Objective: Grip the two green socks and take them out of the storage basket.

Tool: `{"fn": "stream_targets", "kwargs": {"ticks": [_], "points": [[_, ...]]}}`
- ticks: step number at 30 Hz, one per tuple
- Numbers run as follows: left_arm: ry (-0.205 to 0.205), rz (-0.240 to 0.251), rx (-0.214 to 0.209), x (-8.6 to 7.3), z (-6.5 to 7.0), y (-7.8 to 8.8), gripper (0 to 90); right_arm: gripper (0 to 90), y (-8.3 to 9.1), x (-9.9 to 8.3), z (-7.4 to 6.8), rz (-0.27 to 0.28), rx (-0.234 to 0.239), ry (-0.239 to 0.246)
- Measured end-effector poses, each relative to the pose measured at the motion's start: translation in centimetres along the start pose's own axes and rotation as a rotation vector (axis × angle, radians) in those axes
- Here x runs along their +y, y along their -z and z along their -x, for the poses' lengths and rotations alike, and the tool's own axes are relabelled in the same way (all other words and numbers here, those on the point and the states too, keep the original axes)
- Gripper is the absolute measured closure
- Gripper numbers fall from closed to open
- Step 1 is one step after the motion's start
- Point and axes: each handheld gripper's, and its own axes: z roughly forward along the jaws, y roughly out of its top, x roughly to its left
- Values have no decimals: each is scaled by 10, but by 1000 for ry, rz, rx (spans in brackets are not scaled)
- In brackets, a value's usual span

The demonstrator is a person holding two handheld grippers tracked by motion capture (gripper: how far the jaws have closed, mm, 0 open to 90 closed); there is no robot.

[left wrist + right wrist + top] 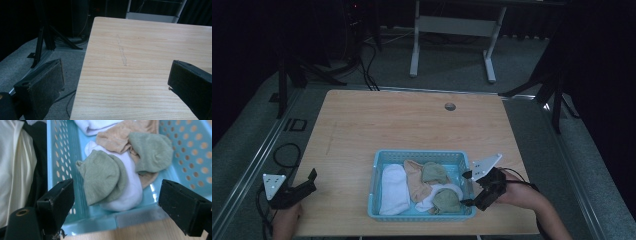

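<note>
We take the basket (422, 214) as our landmark: a pale blue plastic tray with holes in its walls, sitting on the table (387, 120) near the front edge. Our right gripper (469, 188) hangs just beside the basket's right wall, at its near corner, with its jaws spread wide and nothing between them; in the right gripper view (116, 202) the two black jaws straddle the basket's rim and point in at the socks. Closest to those jaws, in the basket's near right part, lies a green sock (447, 201) (102, 177), resting on top of a white sock (432, 199) (130, 192). Behind it, toward the middle of the basket, a second green sock (434, 172) (152, 150) lies on a tan sock (416, 177) (117, 137). A larger white sock (393, 190) fills the basket's left part, lengthwise from the back wall to the front wall. None of the socks is touched by either gripper. Our left gripper (304, 185) is well to the left of the basket, at the table's left edge near the front corner, also released, its jaws wide apart; the left gripper view (115, 85) looks over bare wood between them, one jaw over the floor (50, 55) beside the table.
</note>
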Motion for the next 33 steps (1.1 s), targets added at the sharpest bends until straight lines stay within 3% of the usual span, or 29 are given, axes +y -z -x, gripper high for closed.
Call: {"fn": "stream_targets", "kwargs": {"ticks": [4,14,26,29,32,33], "points": [[1,1,-2,0,0,0,7,208,-13,7,-1,-56,21,38],[2,1,-4,0,0,0,7,247,-42,22,-5,-161,61,101],[2,2,-6,0,0,0,7,326,-69,31,-9,-279,66,150],[2,1,-6,0,-1,0,7,458,-71,32,-11,-291,43,167],[1,1,-5,0,0,0,7,738,-67,34,-11,-279,42,173],[1,1,-5,0,0,0,7,793,-64,35,-12,-280,31,176]]}}
